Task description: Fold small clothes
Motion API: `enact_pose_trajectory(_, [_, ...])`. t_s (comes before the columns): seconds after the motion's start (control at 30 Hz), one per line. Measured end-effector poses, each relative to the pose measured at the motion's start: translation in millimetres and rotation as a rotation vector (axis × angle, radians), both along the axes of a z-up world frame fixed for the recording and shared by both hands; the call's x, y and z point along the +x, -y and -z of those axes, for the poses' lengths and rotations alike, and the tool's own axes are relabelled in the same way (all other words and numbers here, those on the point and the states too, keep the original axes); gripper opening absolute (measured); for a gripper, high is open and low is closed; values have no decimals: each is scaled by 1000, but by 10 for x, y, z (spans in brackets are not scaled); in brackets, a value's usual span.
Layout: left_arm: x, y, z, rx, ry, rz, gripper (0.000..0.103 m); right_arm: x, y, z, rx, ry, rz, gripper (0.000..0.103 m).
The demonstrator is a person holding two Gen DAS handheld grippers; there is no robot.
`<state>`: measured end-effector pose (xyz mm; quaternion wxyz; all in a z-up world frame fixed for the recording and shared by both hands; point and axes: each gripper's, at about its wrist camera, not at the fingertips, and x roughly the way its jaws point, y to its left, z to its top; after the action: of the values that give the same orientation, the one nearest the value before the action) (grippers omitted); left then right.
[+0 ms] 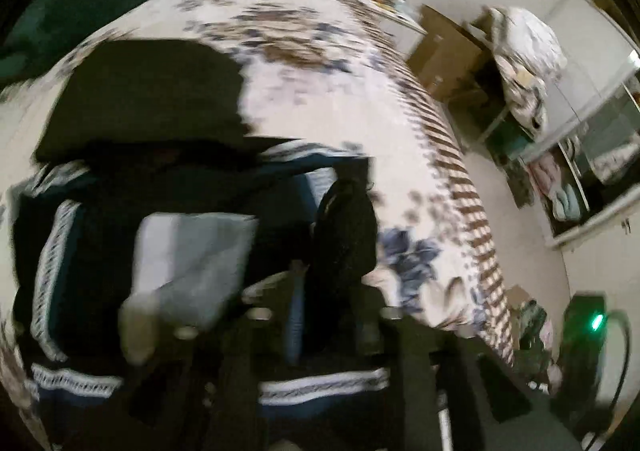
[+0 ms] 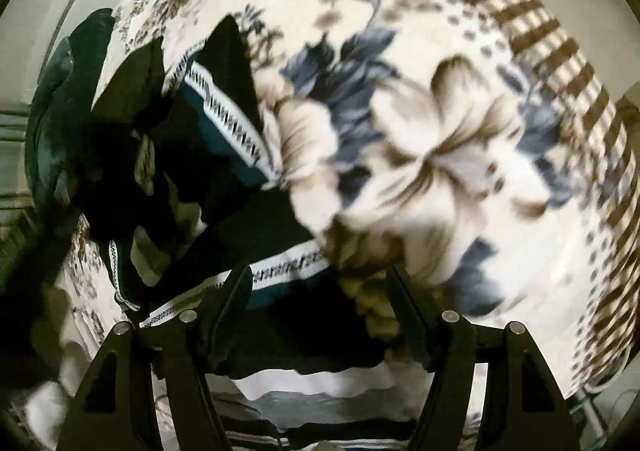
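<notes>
Here we are holding the right gripper (image 2: 320, 315) wide open and empty over the dark trimmed garment (image 2: 224, 123) near the bedspread's (image 2: 460, 139) edge (left gripper (image 1: 256, 263) too blurred to tell).

Dark navy garment (image 2: 224, 139) with white patterned trim lies crumpled on the floral bedspread (image 2: 460, 155).

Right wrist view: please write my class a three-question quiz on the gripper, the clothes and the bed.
1. True or false: the right gripper has its jaws shut tight.
2. The trim on the dark blue garment is: A red, B patterned white, C yellow.
3. Fill in: the bedspread is printed with large ____.
Key: 1 false, they stand wide apart; 2 B; 3 flowers.
</notes>
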<state>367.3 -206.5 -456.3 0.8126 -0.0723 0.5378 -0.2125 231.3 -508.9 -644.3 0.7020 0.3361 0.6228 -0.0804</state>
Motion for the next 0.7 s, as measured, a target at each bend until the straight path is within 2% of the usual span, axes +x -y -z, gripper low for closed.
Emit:
enact_pose_trajectory(0.03, [-64,-169,-12,22,10,-29,43,-23,19,-33,8,7,-4,71])
enact_pose_trajectory(0.1, [-105,-483,-40,83,36,-85,81,122,50,-106,32,29,-11,71])
enact_pose_trajectory(0.17, [-130,-850,-69,149,74,-157,91,278,25,-161,48,54,-34,71])
enact_pose_trajectory(0.27, [-128,-1413,-8,268,85,-256,93,638,-152,-220,36,86,-104,71])
enact_pose_trajectory(0.33, [-73,-1774,100,326,60,-328,93,901,-321,-225,6,100,-149,71])
enact_pose_trajectory(0.47, [8,-2237,321,362,21,-452,93,1442,-545,-3,-13,86,-166,71])
enact_pose_trajectory(0.6, [100,-2413,623,372,-26,-513,93,1764,-597,255,2,53,-127,71])
enact_pose_trajectory(0.7, [148,-2451,778,375,-49,-525,93,1899,-645,273,-13,68,-135,71])
